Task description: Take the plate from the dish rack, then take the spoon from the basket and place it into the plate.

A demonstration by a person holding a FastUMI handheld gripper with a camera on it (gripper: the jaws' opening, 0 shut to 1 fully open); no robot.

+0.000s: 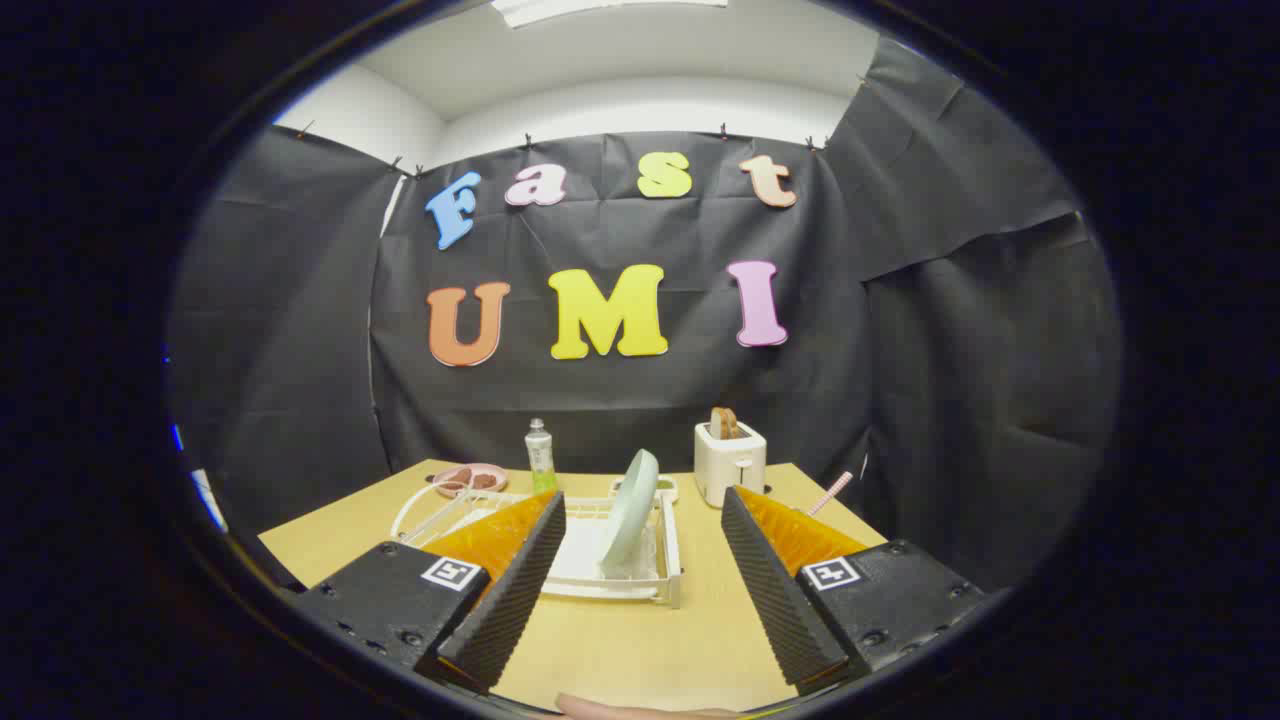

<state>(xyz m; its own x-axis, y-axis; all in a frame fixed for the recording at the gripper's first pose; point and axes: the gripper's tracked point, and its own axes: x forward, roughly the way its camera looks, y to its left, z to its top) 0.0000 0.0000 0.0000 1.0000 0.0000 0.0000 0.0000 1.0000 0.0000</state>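
I am holding my tool (640,500) wide open above the worktop (640,640), gripping nothing. The pale green plate (632,520) is standing on edge in the white dish rack (600,575), just ahead between my fingers. Beyond it, a toaster (730,462) and a bottle (540,455) are sitting.

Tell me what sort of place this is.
Probably a mock kitchen counter staged in a booth: a wooden table holds a white dish rack with a pale green plate standing in it, a toaster with bread, and a dish soap bottle. The gripper is open, short of the rack.
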